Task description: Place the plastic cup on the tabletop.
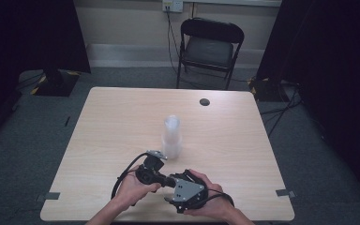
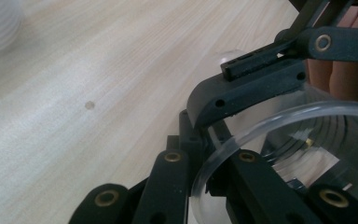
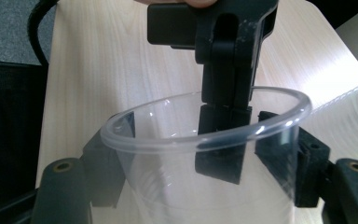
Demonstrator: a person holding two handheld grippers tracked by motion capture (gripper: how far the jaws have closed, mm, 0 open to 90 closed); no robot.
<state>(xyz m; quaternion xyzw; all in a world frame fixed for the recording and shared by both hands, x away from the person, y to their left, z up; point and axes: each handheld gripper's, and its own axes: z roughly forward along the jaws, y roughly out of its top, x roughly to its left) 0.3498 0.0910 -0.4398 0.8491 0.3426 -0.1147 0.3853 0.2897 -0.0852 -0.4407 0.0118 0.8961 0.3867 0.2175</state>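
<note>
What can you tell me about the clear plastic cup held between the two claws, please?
The clear plastic cup is see-through, with a thick rolled rim and smooth tapering wall. It sits between the right claw's two black jaws, mouth toward that camera. The left claw pinches its far rim, one jaw inside and one outside. It is held near the table's front edge, apart from the cup stack.

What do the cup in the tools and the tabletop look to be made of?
Cup: seemingly thin clear plastic, glossy; the jaws show through its wall and the rolled rim catches light. Table: light wood-grain surface, matte, probably laminate; fine parallel grain lines, a round dark grommet near the far edge.
</note>
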